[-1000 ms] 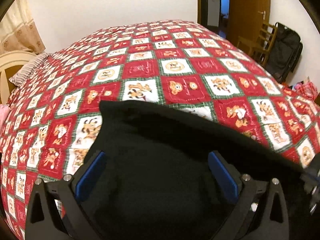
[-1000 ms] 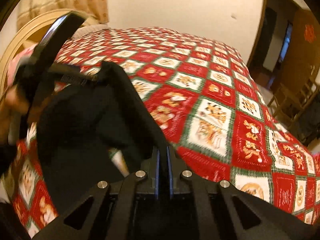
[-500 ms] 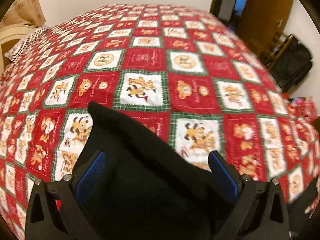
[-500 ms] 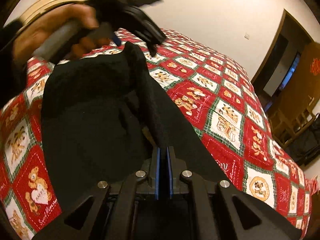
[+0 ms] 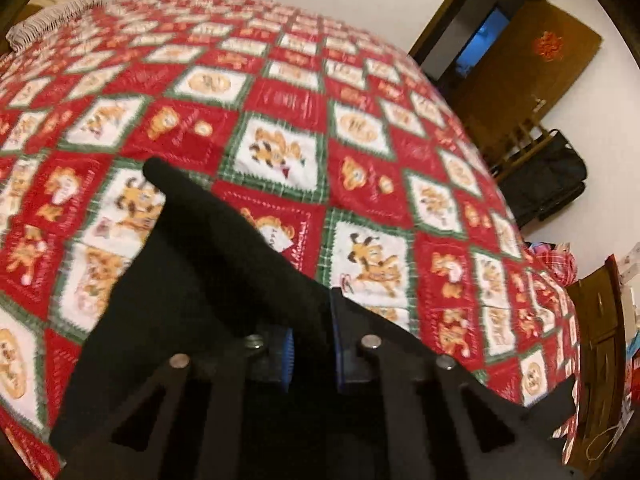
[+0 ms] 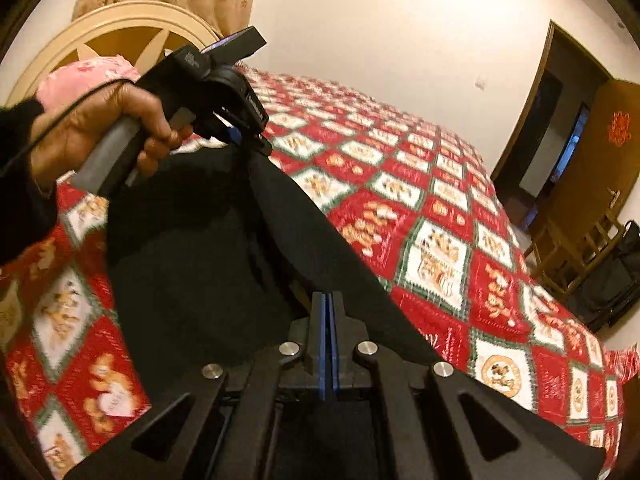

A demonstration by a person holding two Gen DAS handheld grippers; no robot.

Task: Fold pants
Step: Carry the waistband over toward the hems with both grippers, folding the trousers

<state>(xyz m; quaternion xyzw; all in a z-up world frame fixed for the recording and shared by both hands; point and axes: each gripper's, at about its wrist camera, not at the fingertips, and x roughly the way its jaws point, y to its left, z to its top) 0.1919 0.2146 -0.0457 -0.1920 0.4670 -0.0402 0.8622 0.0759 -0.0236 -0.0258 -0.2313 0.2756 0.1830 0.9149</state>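
Note:
Black pants lie bunched at the near edge of a red, white and green patterned quilt. My left gripper is closing, and its blue pads squeeze a raised ridge of the black cloth. In the right wrist view a hand holds that left gripper at the far upper corner of the pants. My right gripper is shut, its pads together on the near edge of the same cloth. A taut fold runs between the two grippers.
The quilt covers a wide bed. A cream headboard and a pink pillow are at its far left. An open brown door, a wooden chair, a black bag and a wooden cabinet stand to the right.
The left jaws went from wide open to pinched on the cloth, and that gripper rolled and shifted across the bed. The right gripper stayed shut and moved sideways, and the fold between them tightened.

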